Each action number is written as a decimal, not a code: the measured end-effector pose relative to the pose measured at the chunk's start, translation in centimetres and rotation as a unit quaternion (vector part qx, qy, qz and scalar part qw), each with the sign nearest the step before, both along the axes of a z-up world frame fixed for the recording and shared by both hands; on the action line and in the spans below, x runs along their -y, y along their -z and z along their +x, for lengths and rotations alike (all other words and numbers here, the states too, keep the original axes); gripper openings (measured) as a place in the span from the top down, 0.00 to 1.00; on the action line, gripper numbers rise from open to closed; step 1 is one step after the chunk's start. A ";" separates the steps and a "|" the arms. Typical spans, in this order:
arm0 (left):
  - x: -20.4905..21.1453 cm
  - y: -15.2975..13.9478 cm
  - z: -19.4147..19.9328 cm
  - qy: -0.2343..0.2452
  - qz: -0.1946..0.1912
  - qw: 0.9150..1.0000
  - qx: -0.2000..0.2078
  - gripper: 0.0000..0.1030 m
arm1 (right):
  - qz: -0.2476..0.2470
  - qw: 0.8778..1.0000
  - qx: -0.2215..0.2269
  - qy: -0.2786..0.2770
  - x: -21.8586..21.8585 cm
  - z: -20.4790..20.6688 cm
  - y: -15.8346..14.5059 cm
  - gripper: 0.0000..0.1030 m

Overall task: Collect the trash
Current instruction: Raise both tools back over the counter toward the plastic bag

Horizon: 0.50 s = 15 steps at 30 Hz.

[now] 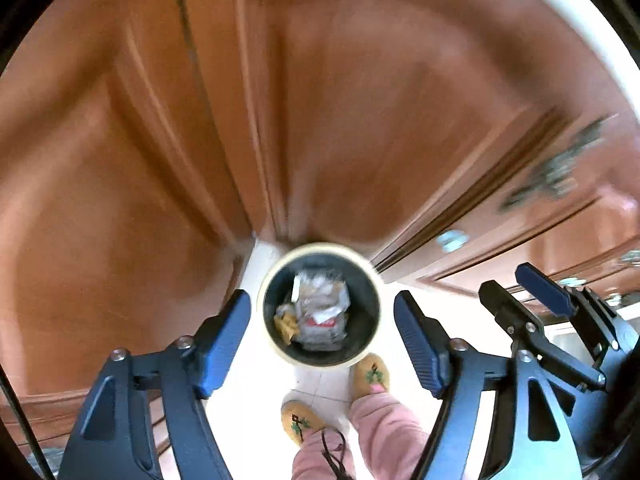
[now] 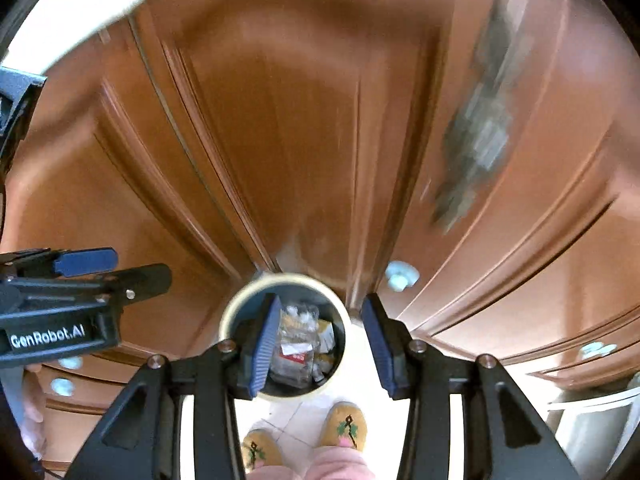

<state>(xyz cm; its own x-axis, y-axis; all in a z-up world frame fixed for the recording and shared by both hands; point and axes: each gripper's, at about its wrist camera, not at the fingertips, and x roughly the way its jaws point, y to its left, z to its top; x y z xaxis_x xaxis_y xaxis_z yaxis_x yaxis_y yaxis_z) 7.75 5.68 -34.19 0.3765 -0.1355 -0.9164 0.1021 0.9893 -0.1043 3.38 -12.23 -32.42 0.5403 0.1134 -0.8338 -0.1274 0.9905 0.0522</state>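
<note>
Both tools, left (image 1: 322, 316) and right (image 2: 320, 344), are held well above the bin (image 1: 276, 346), jaws parted and empty; trash (image 1: 316, 314) is seen lying inside it on the floor. The drop step is judged done, so further trash must next be sought. Cabinet doors (image 1: 340, 120) stand close behind; slippered feet (image 1: 370, 374) are beside the bin.

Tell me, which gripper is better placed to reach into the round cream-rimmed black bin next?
Probably the left gripper: the round cream-rimmed black bin sits centred between its open, empty jaws. For the right gripper, also open and empty, it lies off to one side.
</note>
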 end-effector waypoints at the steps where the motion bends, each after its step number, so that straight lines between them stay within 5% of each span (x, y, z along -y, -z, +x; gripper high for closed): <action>1: 0.3 -2.5 -0.3 0.007 0.002 1.000 0.015 0.26 | 0.000 1.000 0.008 0.003 0.2 -0.2 -2.2 0.58; 7: 0.9 -15.5 -1.1 0.034 0.010 0.994 0.101 0.19 | 0.015 0.997 0.063 0.032 1.4 -0.7 -15.0 0.58; 15: -0.7 -29.4 -0.4 0.001 -0.001 0.977 0.212 0.13 | 0.015 0.988 0.141 0.054 1.4 -1.5 -26.8 0.58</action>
<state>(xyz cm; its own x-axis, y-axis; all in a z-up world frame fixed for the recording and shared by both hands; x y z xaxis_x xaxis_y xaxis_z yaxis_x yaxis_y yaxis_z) 7.33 6.39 -4.78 0.7221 -0.1379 -0.6779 0.1383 0.9889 -0.0539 1.88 -13.64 -5.66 0.7605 0.0651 -0.6461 -0.0350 0.9976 0.0594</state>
